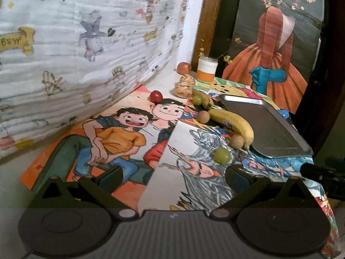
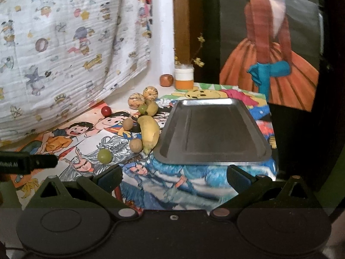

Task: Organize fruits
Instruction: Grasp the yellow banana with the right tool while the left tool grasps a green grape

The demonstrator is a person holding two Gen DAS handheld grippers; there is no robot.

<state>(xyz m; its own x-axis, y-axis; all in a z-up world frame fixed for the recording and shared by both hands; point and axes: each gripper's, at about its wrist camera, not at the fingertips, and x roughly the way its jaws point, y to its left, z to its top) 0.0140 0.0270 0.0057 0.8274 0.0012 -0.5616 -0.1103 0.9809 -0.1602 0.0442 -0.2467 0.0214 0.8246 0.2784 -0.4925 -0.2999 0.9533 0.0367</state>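
Note:
Fruits lie in a loose row on a table covered with cartoon drawings. A near green grape (image 1: 222, 155) (image 2: 104, 155), two brown round fruits (image 1: 237, 140) (image 1: 203, 116), a yellow banana (image 1: 234, 124) (image 2: 148, 132), a second banana (image 1: 203, 99), another green grape (image 1: 197, 100), two striped tan fruits (image 1: 183, 88) (image 2: 135, 100), a red grape (image 1: 156, 96) (image 2: 106, 110) and a red-brown fruit (image 1: 184, 67) (image 2: 166, 79). An empty metal tray (image 1: 265, 125) (image 2: 213, 129) sits right of them. My left gripper (image 1: 172, 172) is open, short of the near grape. My right gripper (image 2: 174, 173) is open before the tray.
A white and orange jar (image 1: 207, 68) (image 2: 184, 76) stands at the back by a wooden post. A printed white cloth (image 1: 86, 43) hangs along the left. A painting of a woman in an orange dress (image 1: 271, 54) leans at the back right. The table edge drops off right of the tray.

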